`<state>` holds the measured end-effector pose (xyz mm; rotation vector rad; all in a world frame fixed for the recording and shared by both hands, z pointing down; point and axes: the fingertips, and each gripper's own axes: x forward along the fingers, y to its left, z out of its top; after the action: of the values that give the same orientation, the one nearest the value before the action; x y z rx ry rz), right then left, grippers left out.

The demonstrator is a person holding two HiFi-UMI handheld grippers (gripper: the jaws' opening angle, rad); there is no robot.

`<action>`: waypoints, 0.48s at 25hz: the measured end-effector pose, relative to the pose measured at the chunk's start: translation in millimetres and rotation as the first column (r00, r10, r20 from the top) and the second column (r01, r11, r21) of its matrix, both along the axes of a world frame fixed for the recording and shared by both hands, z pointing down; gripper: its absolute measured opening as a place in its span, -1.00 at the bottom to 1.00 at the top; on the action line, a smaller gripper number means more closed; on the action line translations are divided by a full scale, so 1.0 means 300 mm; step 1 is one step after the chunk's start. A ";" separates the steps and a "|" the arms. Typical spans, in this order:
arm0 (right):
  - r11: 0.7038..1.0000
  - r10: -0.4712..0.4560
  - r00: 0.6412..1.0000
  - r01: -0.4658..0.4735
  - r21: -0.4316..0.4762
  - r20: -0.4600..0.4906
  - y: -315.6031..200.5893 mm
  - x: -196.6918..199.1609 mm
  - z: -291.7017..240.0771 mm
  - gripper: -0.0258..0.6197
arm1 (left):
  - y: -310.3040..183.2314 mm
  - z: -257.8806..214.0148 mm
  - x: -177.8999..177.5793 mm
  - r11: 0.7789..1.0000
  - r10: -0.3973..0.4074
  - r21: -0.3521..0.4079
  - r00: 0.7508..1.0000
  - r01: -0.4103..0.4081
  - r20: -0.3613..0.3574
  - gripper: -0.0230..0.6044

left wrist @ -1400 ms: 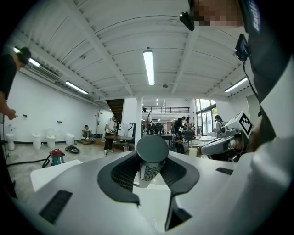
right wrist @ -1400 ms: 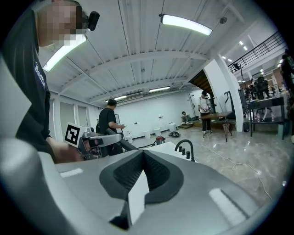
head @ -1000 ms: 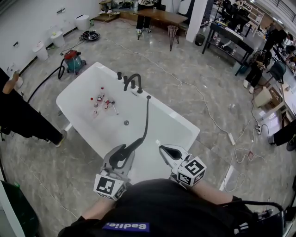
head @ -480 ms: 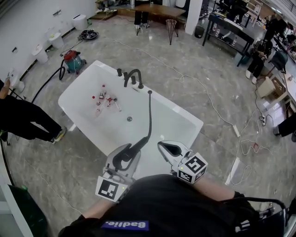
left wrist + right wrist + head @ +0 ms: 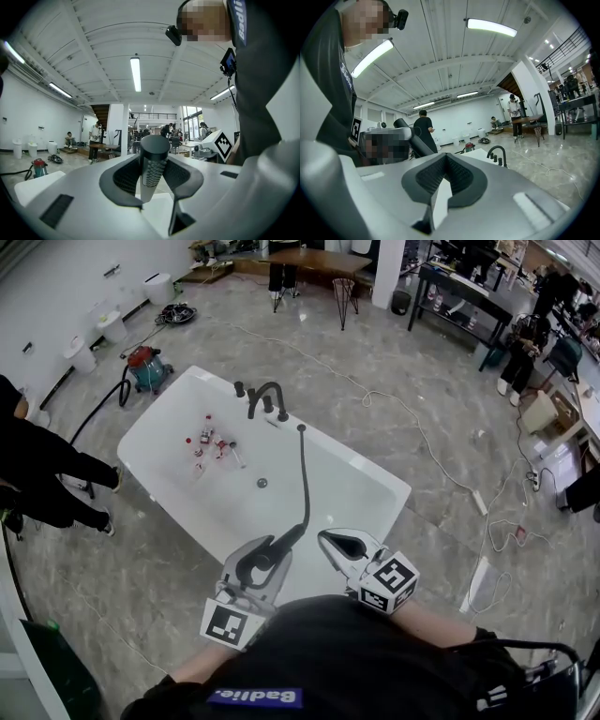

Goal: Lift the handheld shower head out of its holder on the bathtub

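Observation:
The black handheld shower head [image 5: 272, 547] is clamped between the pads of my left gripper [image 5: 260, 562], clear of the white bathtub [image 5: 380, 477] near its front edge. Its black hose [image 5: 305, 484] runs back across the tub to a fitting beside the black faucet [image 5: 267, 397]. In the left gripper view the round black handle [image 5: 152, 161] stands upright between the pads of the gripper [image 5: 152, 171]. My right gripper [image 5: 339, 544] hovers just right of it, jaws shut and empty; in its own view the pads of the gripper [image 5: 445, 168] meet and the shower head [image 5: 410, 137] shows at the left.
Small red and white items [image 5: 211, 442] lie in the tub near the drain [image 5: 262, 483]. A red vacuum [image 5: 148, 367] stands beyond the tub's far left corner. A person [image 5: 37, 474] in black stands at the left. Cables [image 5: 422, 442] trail over the floor on the right.
My left gripper has shifted a little to the right with the shower head in it. The right gripper stayed put. The person at the left has moved.

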<state>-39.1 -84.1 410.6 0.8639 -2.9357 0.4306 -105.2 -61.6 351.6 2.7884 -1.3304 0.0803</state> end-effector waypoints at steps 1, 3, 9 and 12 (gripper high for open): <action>1.000 -0.001 1.000 0.001 0.002 0.000 0.002 0.001 -0.003 -0.92 | 0.002 -0.001 0.004 1.000 0.004 0.001 1.000 -0.004 0.001 -0.49; 1.000 -0.004 1.000 0.004 0.009 -0.001 0.008 0.001 -0.010 -0.92 | 0.005 -0.004 0.011 1.000 0.007 0.002 1.000 -0.007 0.001 -0.49; 1.000 -0.022 1.000 0.022 0.022 -0.005 0.012 0.013 -0.015 -0.92 | -0.007 -0.005 0.026 1.000 0.008 0.007 1.000 -0.008 0.006 -0.49; 0.999 -0.035 0.999 0.035 0.021 -0.006 0.018 0.014 -0.016 -0.92 | -0.008 -0.003 0.038 1.000 0.014 0.005 1.000 -0.014 0.010 -0.49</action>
<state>-34.9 -78.7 405.8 0.8137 -2.9507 0.3950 -93.7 -63.9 350.7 2.8058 -1.3148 0.0913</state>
